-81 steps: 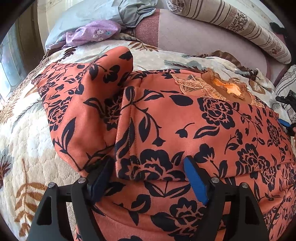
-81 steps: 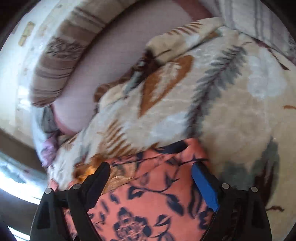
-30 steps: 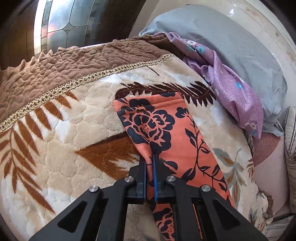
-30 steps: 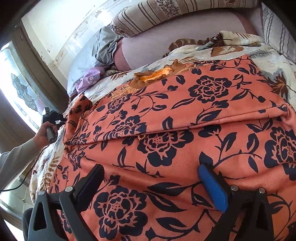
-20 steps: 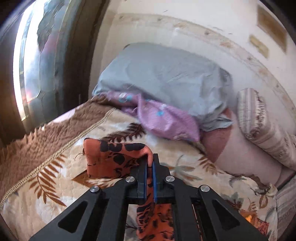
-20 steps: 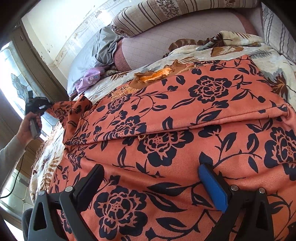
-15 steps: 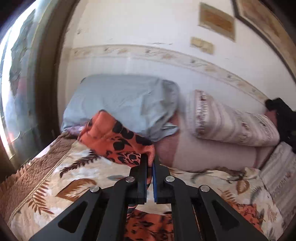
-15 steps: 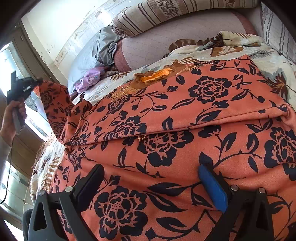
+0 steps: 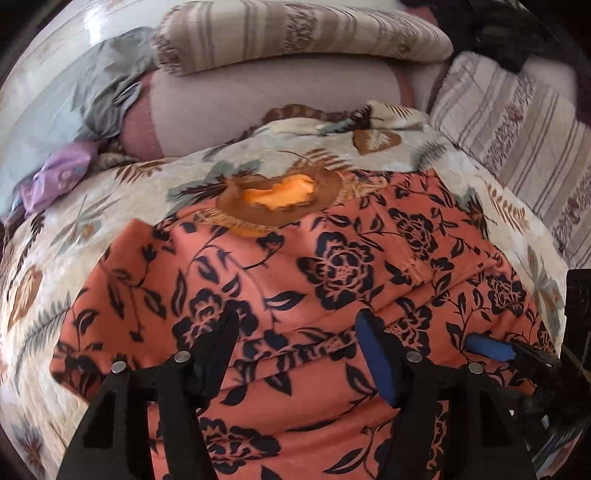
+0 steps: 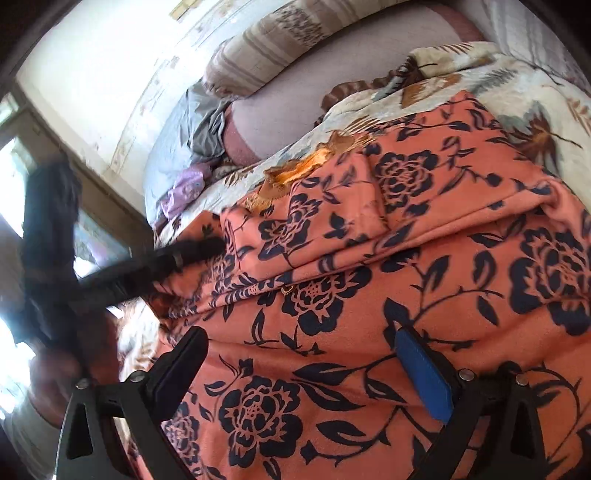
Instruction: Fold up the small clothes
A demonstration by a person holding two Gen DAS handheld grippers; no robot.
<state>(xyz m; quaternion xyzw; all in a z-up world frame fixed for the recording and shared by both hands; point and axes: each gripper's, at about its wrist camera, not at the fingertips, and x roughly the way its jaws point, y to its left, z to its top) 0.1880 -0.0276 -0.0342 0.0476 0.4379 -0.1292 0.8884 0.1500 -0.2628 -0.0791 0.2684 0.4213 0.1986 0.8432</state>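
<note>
A leaf-patterned blanket (image 9: 110, 206) covers the bed, striped pillows (image 9: 295, 33) at its far side. The orange floral garment (image 9: 332, 266) lies spread across the blanket's middle, its sleeve folded over the body. The left gripper (image 9: 299, 343) hangs wide apart above the garment; the right gripper (image 10: 299, 365) does likewise, gripping nothing.

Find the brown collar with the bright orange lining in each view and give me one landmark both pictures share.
Left wrist view: the collar sits at upper centre, at the far edge of the orange flowered garment.
Right wrist view: the collar is above centre, slightly left, tilted, again at the garment's far edge.
Shared landmark: the purple cloth, at far left in the left view, and left of the collar in the right view.
</note>
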